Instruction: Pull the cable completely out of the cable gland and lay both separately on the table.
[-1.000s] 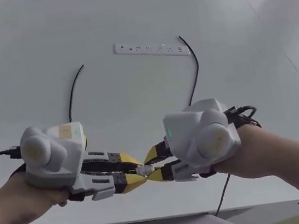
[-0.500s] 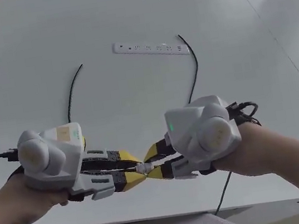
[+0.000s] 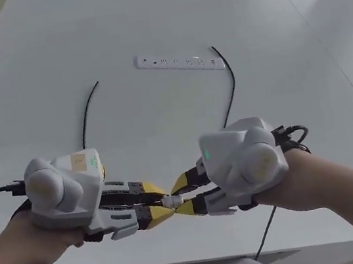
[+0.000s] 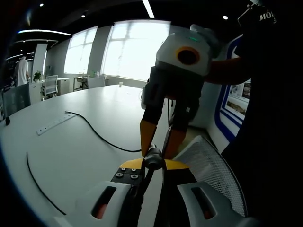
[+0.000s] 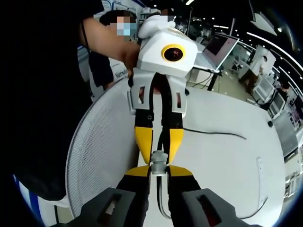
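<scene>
Because separating them takes opposed pulls, the left hand-held gripper point(image 3: 158, 205) is closed on the gland point(image 5: 159, 163) and the right hand-held gripper point(image 3: 181, 201) on the cable point(image 5: 158, 201) beside it, both held above the surface point(image 3: 148, 30).

The head view looks steeply down on the table point(image 3: 146, 17) from above. Low and close, the left gripper view faces the right gripper point(image 4: 156, 152), the right gripper view the left gripper point(image 5: 159, 157); all three share the cable gland point(image 3: 169, 203).
</scene>
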`<act>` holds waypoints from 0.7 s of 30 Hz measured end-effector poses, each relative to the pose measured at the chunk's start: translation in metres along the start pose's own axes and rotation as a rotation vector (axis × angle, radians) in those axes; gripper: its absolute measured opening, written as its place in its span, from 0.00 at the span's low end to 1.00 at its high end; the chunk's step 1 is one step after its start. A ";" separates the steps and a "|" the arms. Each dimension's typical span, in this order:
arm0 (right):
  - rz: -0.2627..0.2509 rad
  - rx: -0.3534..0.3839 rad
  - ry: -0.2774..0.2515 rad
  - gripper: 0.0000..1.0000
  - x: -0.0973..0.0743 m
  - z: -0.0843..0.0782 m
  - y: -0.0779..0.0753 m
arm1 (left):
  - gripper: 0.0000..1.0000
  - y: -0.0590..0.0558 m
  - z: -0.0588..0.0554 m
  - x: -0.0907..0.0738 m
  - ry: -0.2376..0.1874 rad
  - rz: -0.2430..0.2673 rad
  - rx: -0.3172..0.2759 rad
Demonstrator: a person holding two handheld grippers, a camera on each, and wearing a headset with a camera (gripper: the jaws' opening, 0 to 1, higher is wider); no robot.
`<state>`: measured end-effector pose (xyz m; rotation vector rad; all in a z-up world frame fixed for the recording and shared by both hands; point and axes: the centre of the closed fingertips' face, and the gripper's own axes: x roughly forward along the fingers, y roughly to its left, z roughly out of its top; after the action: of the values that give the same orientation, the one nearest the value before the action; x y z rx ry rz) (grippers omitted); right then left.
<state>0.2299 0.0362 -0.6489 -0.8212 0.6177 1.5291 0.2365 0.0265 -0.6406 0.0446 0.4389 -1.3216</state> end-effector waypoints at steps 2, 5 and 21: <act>0.008 0.012 -0.010 0.09 0.000 0.000 0.000 | 0.14 0.000 0.000 0.000 0.004 0.001 -0.002; 0.020 0.024 -0.020 0.09 -0.001 -0.002 -0.002 | 0.14 0.002 0.000 0.001 0.008 0.014 0.006; 0.223 0.193 -0.071 0.17 -0.014 -0.011 -0.014 | 0.15 0.003 0.004 0.010 0.052 0.060 0.108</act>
<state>0.2453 0.0210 -0.6434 -0.5630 0.8115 1.6619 0.2424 0.0170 -0.6411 0.1810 0.4067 -1.2867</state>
